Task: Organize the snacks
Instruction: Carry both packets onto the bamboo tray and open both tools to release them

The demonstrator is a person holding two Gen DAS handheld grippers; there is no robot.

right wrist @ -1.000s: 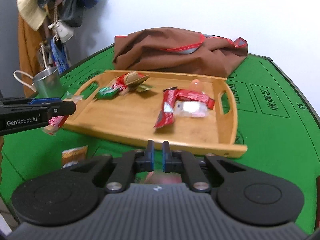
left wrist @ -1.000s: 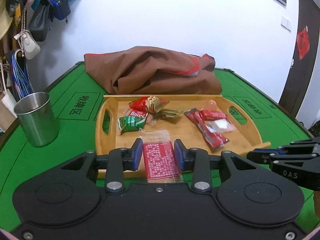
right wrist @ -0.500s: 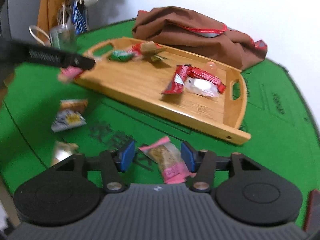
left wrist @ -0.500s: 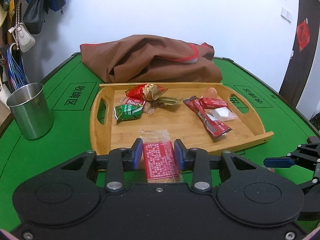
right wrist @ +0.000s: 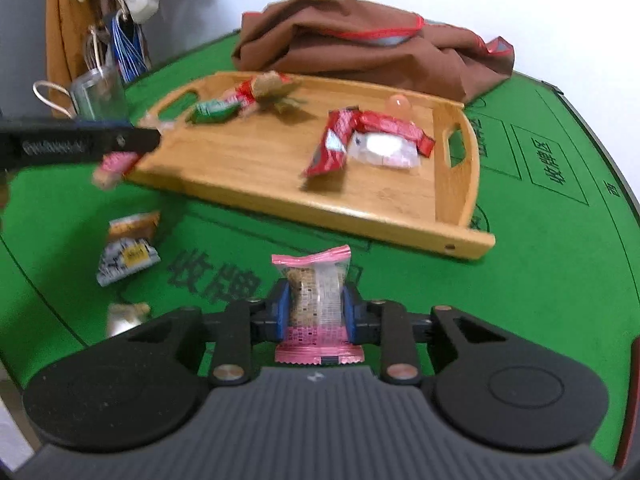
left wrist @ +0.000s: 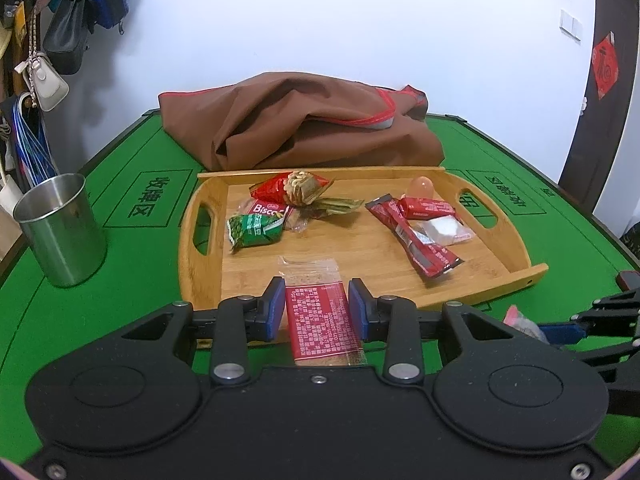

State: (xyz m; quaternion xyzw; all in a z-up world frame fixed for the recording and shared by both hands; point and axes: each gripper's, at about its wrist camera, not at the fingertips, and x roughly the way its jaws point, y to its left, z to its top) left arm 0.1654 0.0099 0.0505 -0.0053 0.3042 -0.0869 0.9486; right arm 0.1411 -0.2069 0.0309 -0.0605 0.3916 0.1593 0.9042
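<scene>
The right gripper now clamps a pink-edged snack packet; half a second ago its jaws stood wide around that packet on the green table, and they have just been closing onto it. The packet stands upright between the blue pads, in front of the near edge of the wooden tray. The left gripper is unchanged, grasping a red snack packet just before the tray's near rim. Several wrapped snacks lie in the tray as before. Two more packets rest on the table to the left, and a steel cup stands beside the tray
</scene>
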